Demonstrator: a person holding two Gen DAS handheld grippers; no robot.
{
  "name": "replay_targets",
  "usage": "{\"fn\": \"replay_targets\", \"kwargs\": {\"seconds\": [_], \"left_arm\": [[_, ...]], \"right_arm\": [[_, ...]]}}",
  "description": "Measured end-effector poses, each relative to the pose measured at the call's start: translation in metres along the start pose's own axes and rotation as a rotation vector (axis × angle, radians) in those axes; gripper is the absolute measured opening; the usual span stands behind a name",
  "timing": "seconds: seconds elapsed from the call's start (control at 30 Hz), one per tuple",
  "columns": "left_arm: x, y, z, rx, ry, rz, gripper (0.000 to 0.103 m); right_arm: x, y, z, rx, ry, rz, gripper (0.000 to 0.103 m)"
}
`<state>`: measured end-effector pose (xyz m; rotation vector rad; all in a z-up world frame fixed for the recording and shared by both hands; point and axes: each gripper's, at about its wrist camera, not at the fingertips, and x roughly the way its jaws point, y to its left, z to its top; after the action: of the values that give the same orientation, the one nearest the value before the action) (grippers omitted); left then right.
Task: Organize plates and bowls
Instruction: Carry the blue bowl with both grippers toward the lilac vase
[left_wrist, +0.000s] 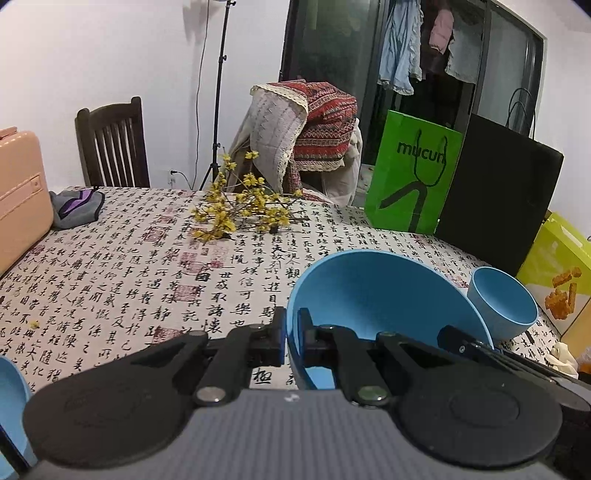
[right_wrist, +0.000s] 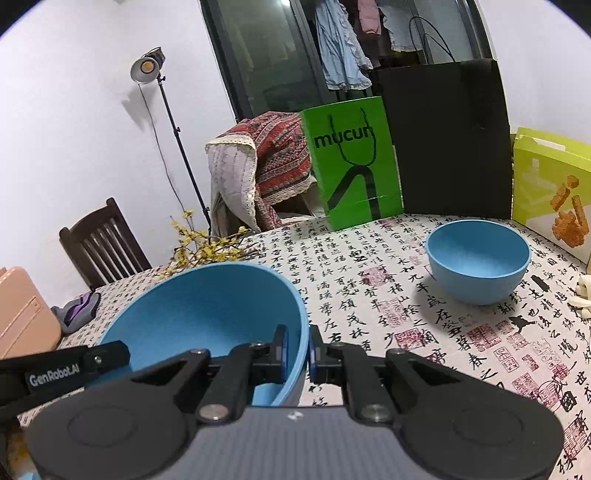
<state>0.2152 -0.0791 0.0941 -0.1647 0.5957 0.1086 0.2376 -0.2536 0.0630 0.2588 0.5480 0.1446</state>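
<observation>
Two tools pinch large blue bowl rim | small blue bowl apart

Two round blue plastic bowls show clearly: one large bowl and one smaller bowl. A third blue rim at the picture's edge may be another dish; too little shows to tell. Three paper bags stand behind: one green, one black, one yellow-green. One wooden slatted chair, one peach-coloured case.

Dim indoor light, fisheye-warped edges
</observation>
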Motion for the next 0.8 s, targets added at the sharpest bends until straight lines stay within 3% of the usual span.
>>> {"fn": "replay_targets", "kwargs": {"seconds": [0.8], "left_arm": [[-0.040,0.062,-0.007,-0.069,-0.048,0.063,0.007]], "right_arm": [[-0.017,0.063,-0.019,-0.062,0.004,0.084,0.010]]}}
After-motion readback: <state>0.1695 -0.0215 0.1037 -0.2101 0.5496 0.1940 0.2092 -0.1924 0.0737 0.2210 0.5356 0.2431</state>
